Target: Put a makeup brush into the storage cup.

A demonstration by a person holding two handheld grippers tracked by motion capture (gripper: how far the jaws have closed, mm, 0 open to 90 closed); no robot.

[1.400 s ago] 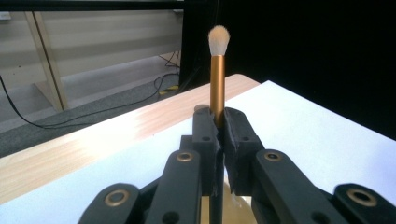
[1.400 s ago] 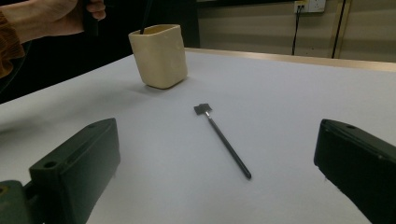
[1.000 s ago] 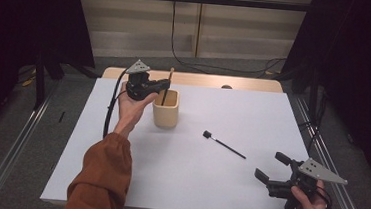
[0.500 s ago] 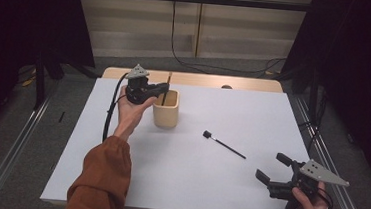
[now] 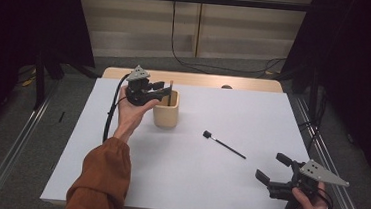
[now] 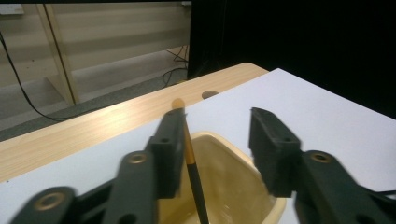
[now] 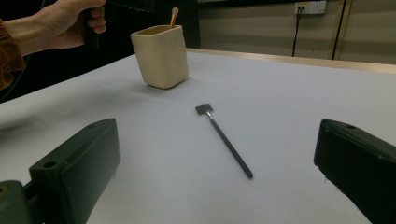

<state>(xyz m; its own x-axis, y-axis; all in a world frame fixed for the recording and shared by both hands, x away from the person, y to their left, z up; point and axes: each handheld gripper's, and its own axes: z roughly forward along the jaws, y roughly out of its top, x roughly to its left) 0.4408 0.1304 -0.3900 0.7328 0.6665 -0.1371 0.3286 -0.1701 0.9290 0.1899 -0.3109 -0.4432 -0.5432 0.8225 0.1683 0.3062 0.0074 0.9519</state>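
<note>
Two handheld grippers work over a white table (image 5: 177,184): nearest, the right gripper (image 5: 274,170) hovers low at the front right corner, jaws spread wide and empty, aimed at a black brush (image 5: 223,144) lying flat mid-table, likely next to be picked up. Farther back, the left gripper (image 5: 163,90) hangs over a cream cup (image 5: 166,112), jaws apart around an upright orange-tipped brush (image 6: 192,171) standing inside, seemingly just released.

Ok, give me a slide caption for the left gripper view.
Open left gripper above a cream cup, a black-handled brush standing inside against one finger.
</note>
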